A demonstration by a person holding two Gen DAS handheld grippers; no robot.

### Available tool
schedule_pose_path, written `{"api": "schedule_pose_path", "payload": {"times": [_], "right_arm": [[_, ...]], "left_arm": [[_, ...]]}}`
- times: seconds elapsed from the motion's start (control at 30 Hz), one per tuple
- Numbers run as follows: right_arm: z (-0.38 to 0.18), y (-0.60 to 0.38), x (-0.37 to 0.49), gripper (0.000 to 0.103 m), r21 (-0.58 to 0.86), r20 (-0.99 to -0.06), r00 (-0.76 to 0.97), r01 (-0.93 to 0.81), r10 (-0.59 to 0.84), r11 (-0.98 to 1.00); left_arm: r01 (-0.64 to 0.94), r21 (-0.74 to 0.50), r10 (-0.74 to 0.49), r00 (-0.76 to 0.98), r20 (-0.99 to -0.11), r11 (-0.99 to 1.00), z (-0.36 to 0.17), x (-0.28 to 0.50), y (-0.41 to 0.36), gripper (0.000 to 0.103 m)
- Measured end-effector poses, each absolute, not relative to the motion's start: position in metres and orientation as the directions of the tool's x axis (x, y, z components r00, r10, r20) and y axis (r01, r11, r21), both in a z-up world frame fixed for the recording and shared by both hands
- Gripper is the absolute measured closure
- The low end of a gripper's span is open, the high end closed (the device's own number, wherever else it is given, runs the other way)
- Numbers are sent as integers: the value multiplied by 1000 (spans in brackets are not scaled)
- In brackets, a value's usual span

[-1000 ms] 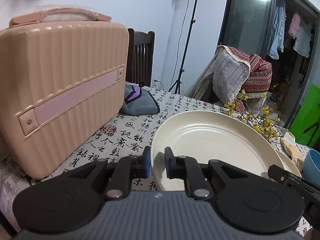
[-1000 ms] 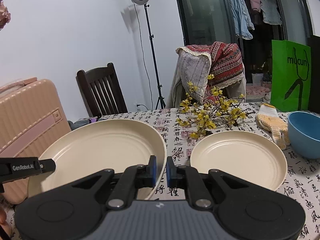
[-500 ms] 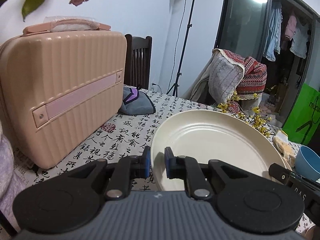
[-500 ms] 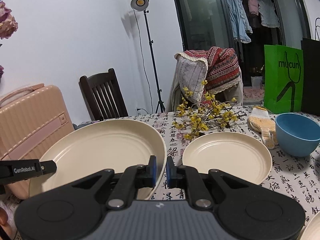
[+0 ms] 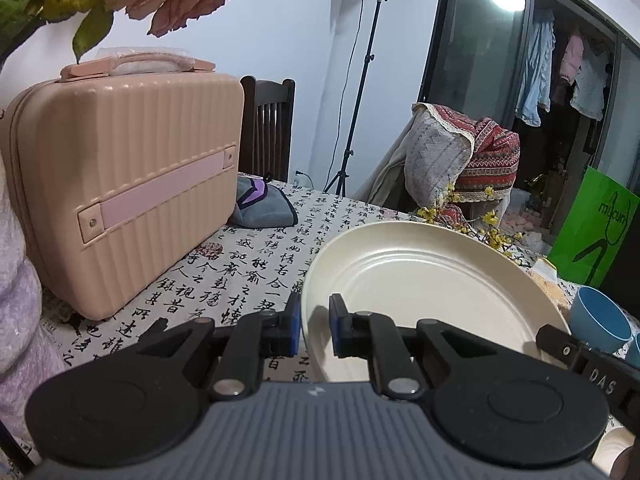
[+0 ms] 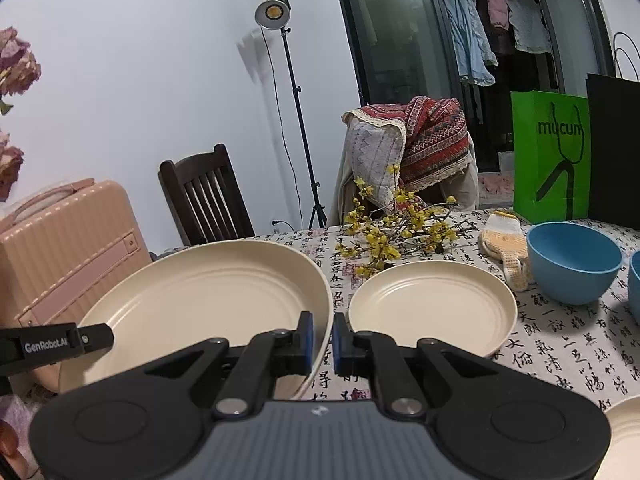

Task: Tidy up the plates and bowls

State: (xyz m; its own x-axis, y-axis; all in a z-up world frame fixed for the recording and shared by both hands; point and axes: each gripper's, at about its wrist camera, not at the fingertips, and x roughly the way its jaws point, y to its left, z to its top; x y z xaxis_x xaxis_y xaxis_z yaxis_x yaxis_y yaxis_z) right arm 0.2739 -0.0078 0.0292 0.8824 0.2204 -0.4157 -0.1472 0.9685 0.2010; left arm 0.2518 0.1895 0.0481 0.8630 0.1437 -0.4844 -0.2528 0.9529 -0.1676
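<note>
Table: I see a calligraphy-print tablecloth point(image 6: 560, 360) covering it.
Suitcase: a pink ribbed case point(image 5: 120, 184) stands upright on the cloth, left of my plate.
Large plate: I'm holding the big cream plate point(image 5: 420, 288) off the cloth, tilted, one gripper on each side of its rim.
Small plate: a smaller cream plate point(image 6: 432, 308) lies flat on the cloth, just right of the big one.
Bowl: a blue bowl point(image 6: 572, 268) sits upright beyond the small plate's right edge.
Left gripper point(image 5: 314, 326): clamped on the big plate's left rim.
Right gripper point(image 6: 322, 344): clamped on its right rim.
</note>
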Motion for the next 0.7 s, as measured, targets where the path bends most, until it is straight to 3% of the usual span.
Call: {"api": "schedule_pose_path", "payload": {"times": [0.7], "right_arm": [[40, -36, 241, 93, 217, -381, 899, -137, 213, 966]], "left_arm": [[-195, -197, 92, 895, -436, 961, 49, 218, 168, 90]]}}
